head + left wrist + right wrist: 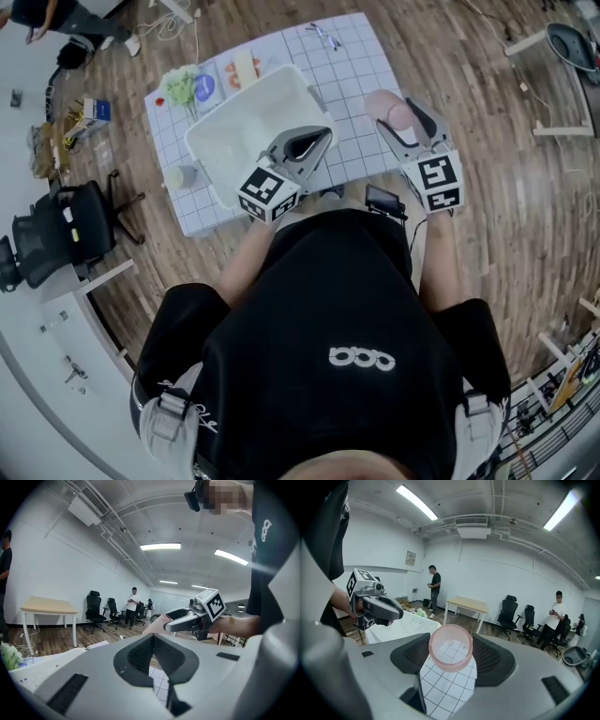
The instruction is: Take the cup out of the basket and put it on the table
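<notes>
The right gripper (451, 660) pinches the cup (450, 644) across its round wall, one pad on each side. The cup's open mouth is turned back toward the gripper's own camera. It looks like pale pink, see-through plastic, so I judge it light, thin-walled and fairly stiff, but able to flex under a hard squeeze. Its smooth sides could slip, and the ribbed band near the rim seems the best place to grip. Held across the wall like this, it will likely need tipping before it can stand on its base.

Below and ahead of the cup lies the gridded tabletop (440, 693). The white basket (401, 625) sits off to the gripper's left. The left gripper (153, 653) hangs over it, pressed together on nothing.
</notes>
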